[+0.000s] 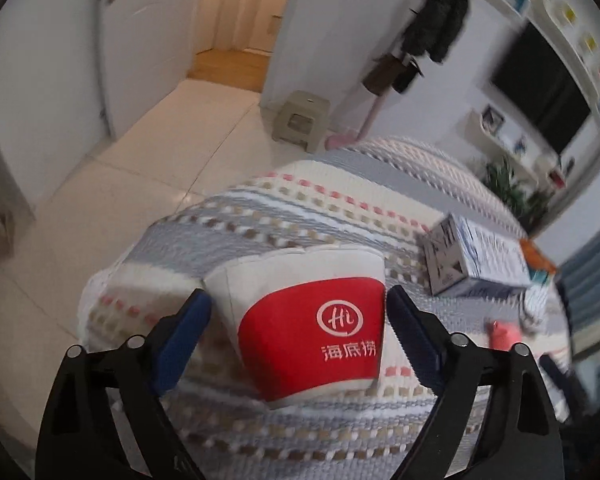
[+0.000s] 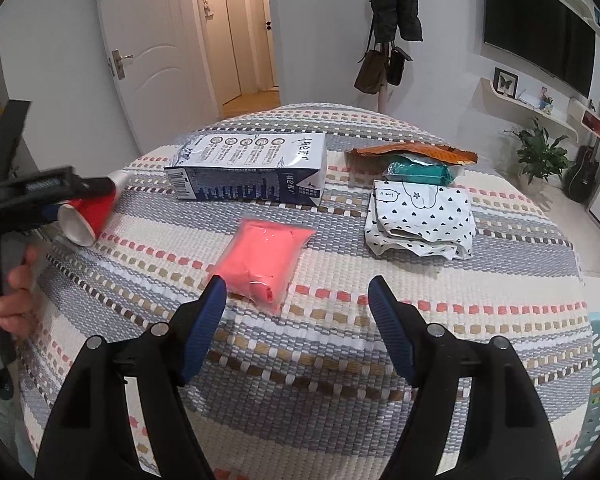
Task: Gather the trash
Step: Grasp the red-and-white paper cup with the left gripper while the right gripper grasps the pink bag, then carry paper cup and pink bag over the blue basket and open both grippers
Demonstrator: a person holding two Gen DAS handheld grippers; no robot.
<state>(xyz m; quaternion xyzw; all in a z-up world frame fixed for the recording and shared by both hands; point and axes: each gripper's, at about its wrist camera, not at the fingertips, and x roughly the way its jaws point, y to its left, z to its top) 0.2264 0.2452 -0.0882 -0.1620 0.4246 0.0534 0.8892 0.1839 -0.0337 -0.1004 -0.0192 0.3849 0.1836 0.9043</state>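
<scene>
Left wrist view: the left gripper is seen with its blue fingers on either side of a red and white paper cup, which lies between them above the woven striped cloth covering the table. The pads appear to press the cup's sides, so the cup is taken as clamped, though the contact is blurred. Beyond the cup, a blue and white carton is seen lying on its side toward the table's right edge.

In the right wrist view, the same cup is seen tilted, mouth down and toward the camera, at the table's left edge, held by the left gripper. The right gripper is held with its fingers apart and nothing between them, over the near part of the cloth. A pink plastic pouch lies just beyond its left finger. The carton lies farther back, near the middle. Toward the right edge, a white wrapper with black hearts is seen, with a teal packet and an orange wrapper just behind it.
</scene>
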